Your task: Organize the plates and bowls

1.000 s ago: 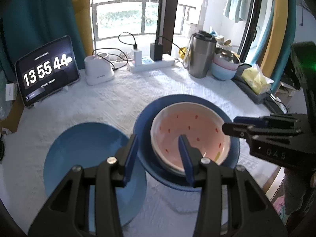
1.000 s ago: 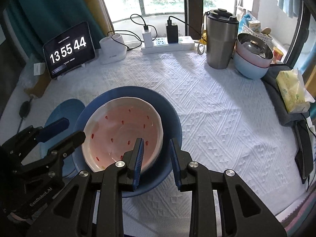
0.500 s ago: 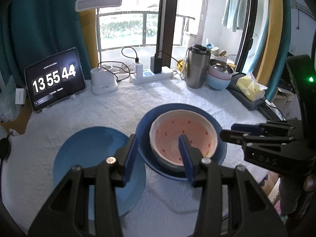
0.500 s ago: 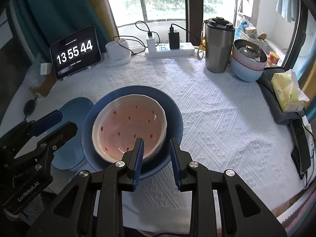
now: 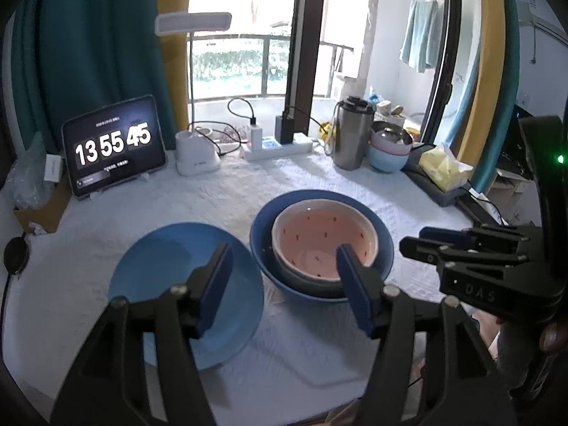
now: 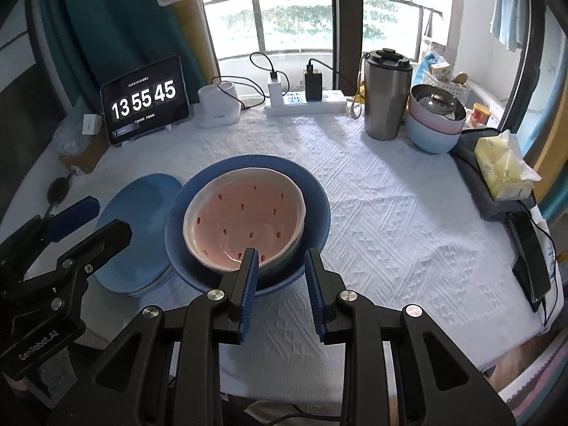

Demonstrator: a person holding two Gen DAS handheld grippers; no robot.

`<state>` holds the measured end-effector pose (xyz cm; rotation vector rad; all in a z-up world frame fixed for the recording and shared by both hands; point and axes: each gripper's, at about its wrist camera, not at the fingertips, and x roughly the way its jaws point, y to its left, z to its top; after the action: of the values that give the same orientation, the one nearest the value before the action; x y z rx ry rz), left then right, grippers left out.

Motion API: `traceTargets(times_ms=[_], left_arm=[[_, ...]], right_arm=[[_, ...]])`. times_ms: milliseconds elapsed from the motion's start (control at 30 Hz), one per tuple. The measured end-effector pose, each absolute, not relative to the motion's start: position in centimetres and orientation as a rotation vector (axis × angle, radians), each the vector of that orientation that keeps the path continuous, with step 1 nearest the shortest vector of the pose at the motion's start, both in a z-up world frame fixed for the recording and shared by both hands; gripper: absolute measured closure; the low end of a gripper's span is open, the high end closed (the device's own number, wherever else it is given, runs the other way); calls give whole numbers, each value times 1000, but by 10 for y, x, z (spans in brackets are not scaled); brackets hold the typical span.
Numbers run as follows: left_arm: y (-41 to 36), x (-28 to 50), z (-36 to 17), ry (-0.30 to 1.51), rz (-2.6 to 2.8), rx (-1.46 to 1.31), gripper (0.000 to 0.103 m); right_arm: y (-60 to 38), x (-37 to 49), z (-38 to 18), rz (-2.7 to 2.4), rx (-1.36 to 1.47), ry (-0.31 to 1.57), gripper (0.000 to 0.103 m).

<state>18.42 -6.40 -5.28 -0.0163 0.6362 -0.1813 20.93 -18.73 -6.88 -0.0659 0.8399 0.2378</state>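
Fingers first: my left gripper (image 5: 284, 273) is spreading wider with nothing between its pads, and my right gripper (image 6: 278, 277) sits narrowly parted, pinching nothing, both hovering above the bench (image 6: 390, 213). Just past them the pink bowl (image 6: 245, 220) is nested in the dark blue bowl (image 6: 316, 206), with the blue plate (image 5: 170, 266) lying flat just beside on the left. Farther back I see stacked bowls (image 6: 435, 120) beside a steel tumbler (image 6: 385, 96).
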Motion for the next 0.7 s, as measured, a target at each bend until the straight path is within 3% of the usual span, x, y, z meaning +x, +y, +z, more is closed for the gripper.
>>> traceTargets(times_ms=[367, 700], left_arm=[[-57, 148, -41, 514, -157, -4, 38], [-47, 192, -69, 512, -8, -47, 38]], right_arm=[[-181, 170, -54, 228, -116, 704, 68], [-183, 189, -73, 221, -178, 712, 67]])
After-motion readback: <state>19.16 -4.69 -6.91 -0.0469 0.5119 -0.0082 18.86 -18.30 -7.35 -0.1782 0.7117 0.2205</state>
